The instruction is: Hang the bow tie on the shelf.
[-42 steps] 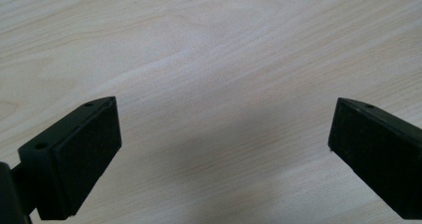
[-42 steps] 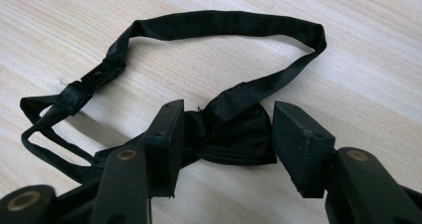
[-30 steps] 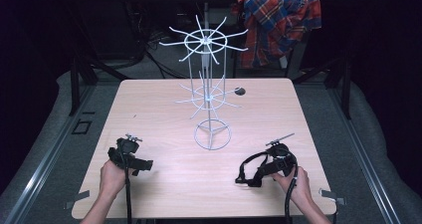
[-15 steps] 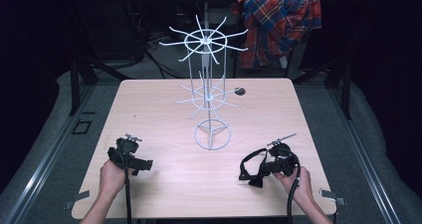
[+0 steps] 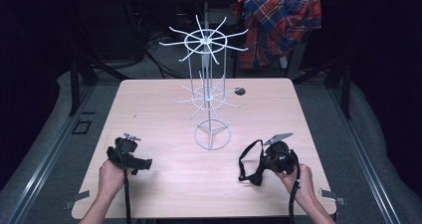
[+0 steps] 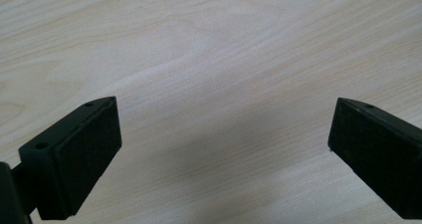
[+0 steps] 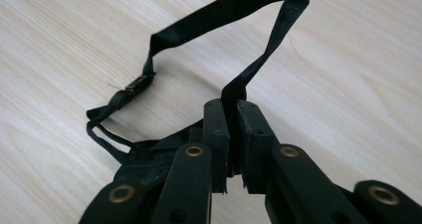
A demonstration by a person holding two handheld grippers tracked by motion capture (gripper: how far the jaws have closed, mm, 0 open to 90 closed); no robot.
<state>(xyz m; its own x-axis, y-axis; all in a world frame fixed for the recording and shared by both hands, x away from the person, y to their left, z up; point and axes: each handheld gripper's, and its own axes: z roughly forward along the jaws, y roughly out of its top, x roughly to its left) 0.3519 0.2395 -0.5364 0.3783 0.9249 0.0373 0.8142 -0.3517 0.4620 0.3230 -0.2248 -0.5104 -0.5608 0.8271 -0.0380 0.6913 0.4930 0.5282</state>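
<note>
**Bow tie gripped and lifted, rack not yet reached**

At the left of the pale wooden table (image 5: 164, 109), the left gripper (image 5: 130, 157) rests low near the front edge, its two black jaws spread wide over bare wood with nothing between them. In the middle stands the white wire display rack with two tiers of radiating hooks (image 5: 210, 92), its round base just ahead of both hands; no item hangs on it. At the right, the right gripper (image 5: 266, 165) has its jaws pressed together on the strap of a black fabric bow tie with a small metal clasp (image 7: 164, 79); the strap loops up ahead of the jaws while the bow sags towards the table below.

The step in hand appears to be the carry after pick-up. The next move likely calls for raising the loop towards the rack and slipping it over a hook tip, keeping the strap open.
</note>
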